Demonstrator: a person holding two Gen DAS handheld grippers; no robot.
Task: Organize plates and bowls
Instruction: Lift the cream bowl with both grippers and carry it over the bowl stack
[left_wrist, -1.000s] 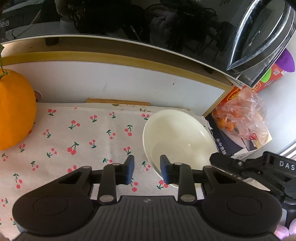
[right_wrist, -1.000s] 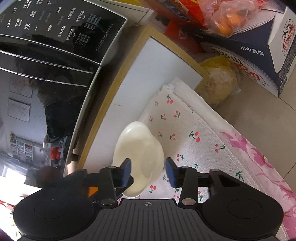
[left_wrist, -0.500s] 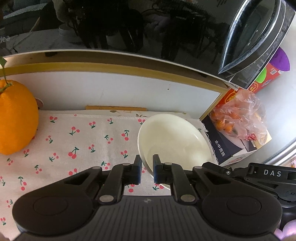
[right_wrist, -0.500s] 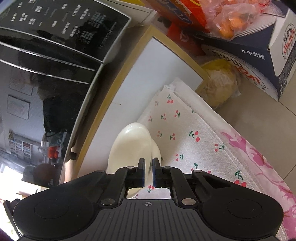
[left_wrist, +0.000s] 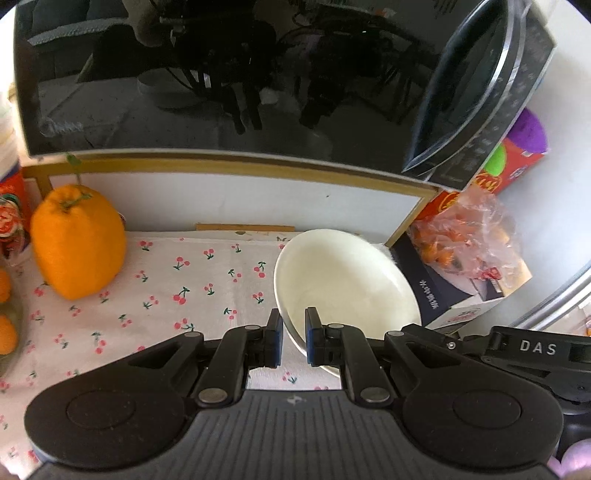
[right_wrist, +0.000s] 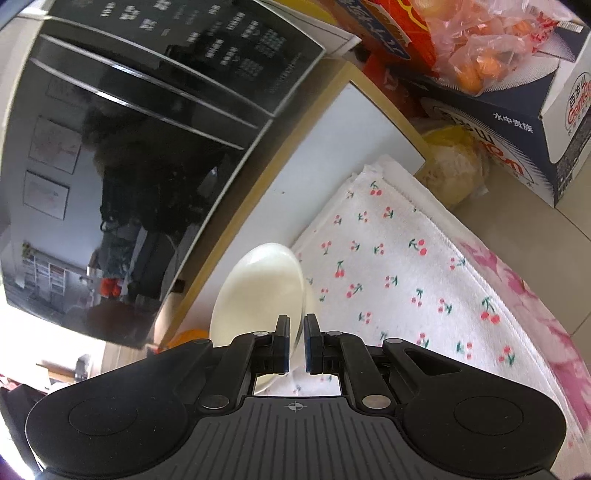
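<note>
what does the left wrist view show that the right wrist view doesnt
Only the left wrist view shows the big orange fruit standing on the cloth, and the right gripper coming in from the side. Only the right wrist view shows the pink flowered cloth and the yellowish lump beside the navy box. Both show the white bowl pinched at its rim by a gripper, the cherry-print cloth, the black microwave and the bag of small oranges.
</note>
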